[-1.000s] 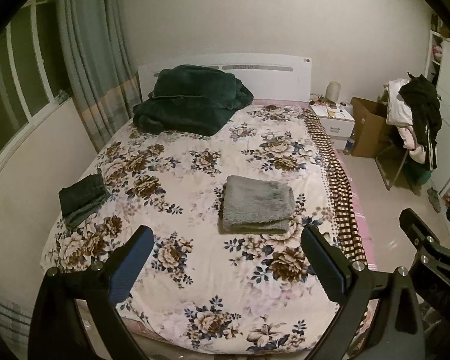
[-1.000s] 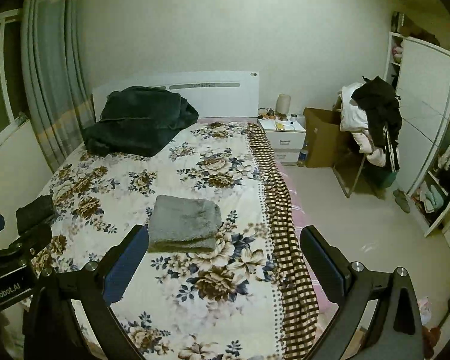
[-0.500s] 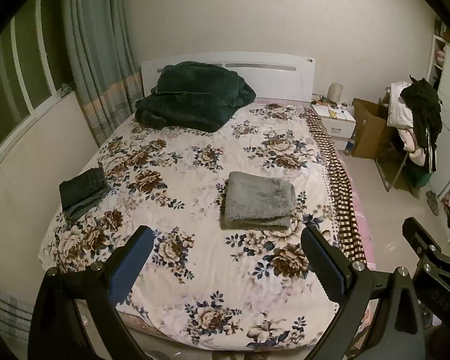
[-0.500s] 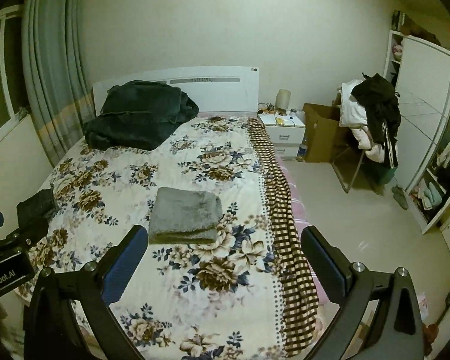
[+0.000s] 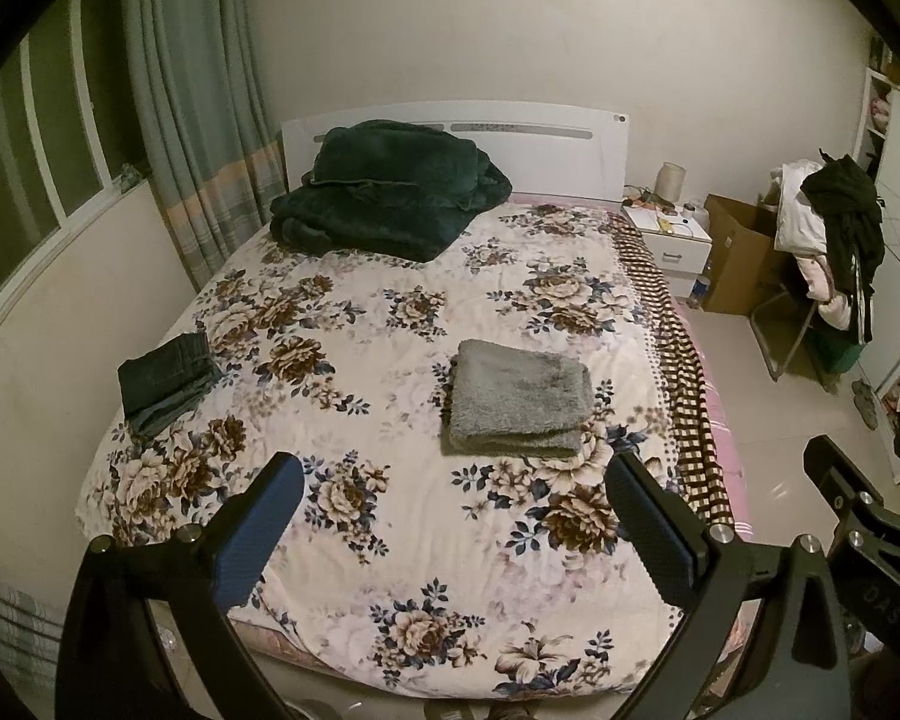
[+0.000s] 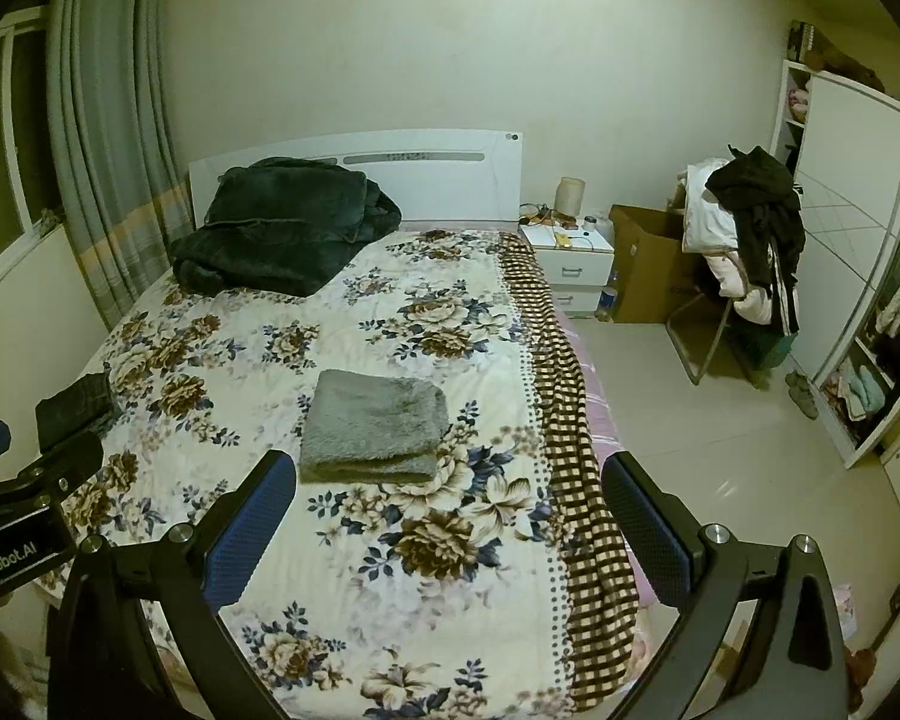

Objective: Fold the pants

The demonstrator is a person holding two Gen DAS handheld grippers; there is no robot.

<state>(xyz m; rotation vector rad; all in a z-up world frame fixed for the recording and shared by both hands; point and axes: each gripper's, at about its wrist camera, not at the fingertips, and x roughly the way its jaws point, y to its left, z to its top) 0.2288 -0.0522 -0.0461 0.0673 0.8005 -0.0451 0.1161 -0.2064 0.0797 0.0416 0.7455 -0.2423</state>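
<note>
Pants (image 5: 519, 399) lie folded into a grey fuzzy rectangle on the floral bedspread (image 5: 390, 360), right of the bed's middle, nearer the foot than the headboard (image 5: 546, 144). Long axis runs across the bed, side to side; the rounded fold edge faces the foot, toward both cameras. Layers stacked flat, corners roughly square.

Left gripper (image 5: 453, 516): fingers spread wide, nothing between them, held above the foot of the bed. Pants sit beyond the fingertips, apart from them, closer to the right-hand finger (image 5: 648, 528) in this view.

Right gripper (image 6: 450, 510): fingers likewise spread, empty. Pants (image 6: 378, 426) lie ahead, just past the left-hand finger (image 6: 252, 528), not touching.

Second folded garment, dark denim (image 5: 165, 375), at the left edge of the bed, well apart from the grey one. Dark green blanket (image 5: 384, 204) heaped against the headboard. Checked brown throw (image 6: 570, 420) runs down the bed's right side.
</note>
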